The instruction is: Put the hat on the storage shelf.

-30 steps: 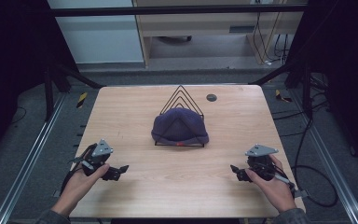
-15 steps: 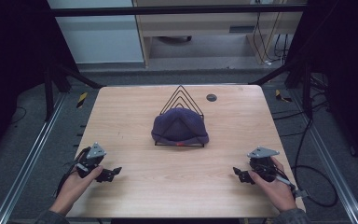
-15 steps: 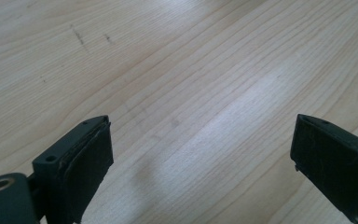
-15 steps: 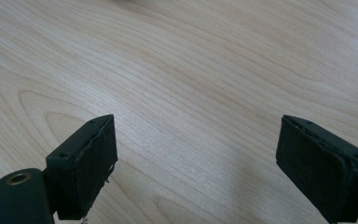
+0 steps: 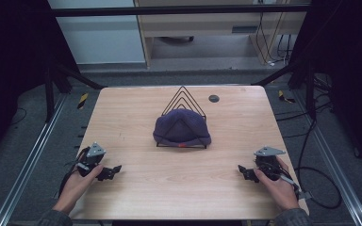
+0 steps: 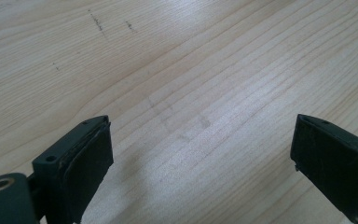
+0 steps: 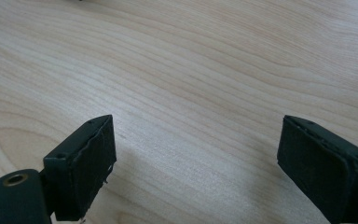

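A dark purple knit cap [image 5: 181, 128] rests against a black wire rack [image 5: 183, 98] of nested triangles at the table's middle. My left gripper [image 5: 113, 170] lies low on the wood near the front left, held by a hand, its jaws wide apart over bare wood [image 6: 200, 135]. My right gripper [image 5: 243, 172] sits near the front right, also open, with nothing between its pads [image 7: 196, 149]. Both grippers are well clear of the cap.
A small dark round disc [image 5: 213, 98] lies on the wooden table [image 5: 136, 108] behind the rack. Metal rails run along both sides of the table, and cables trail on the floor at the right.
Both hands have drawn their grippers down and back toward the front edge; the left one moved more. The cap and rack have not moved.
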{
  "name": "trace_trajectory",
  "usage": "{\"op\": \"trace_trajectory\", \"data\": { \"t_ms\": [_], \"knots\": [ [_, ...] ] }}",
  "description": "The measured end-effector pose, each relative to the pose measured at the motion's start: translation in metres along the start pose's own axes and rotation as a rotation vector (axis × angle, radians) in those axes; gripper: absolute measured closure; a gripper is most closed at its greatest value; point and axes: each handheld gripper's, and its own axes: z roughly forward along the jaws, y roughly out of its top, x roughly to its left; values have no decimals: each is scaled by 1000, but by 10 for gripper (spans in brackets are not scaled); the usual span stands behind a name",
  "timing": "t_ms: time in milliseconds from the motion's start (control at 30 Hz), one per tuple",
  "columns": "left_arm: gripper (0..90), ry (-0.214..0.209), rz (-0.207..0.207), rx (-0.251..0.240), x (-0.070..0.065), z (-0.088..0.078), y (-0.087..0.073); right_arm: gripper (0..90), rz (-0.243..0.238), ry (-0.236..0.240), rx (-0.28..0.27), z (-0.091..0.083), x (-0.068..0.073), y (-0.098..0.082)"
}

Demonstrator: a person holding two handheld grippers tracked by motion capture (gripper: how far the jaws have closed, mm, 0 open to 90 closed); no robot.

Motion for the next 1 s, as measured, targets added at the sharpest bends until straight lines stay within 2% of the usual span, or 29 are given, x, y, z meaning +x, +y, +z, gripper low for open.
{"op": "trace_trajectory", "data": {
  "t_ms": [300,500,700,800,1000],
  "knots": [
    [47,-8,-14,22,3,7,-4,105,43,3,14,4,-5,-3],
    [44,-18,-5,44,1,12,-7,78,30,-11,8,7,-3,-4],
    [8,-21,-14,20,-1,13,-11,65,19,-24,-14,8,0,-7],
    [0,-29,-4,-15,0,13,-15,63,16,-26,-15,8,0,-8],
    [0,-37,2,-28,0,13,-17,62,15,-28,-14,8,0,-8]
  ]
}}
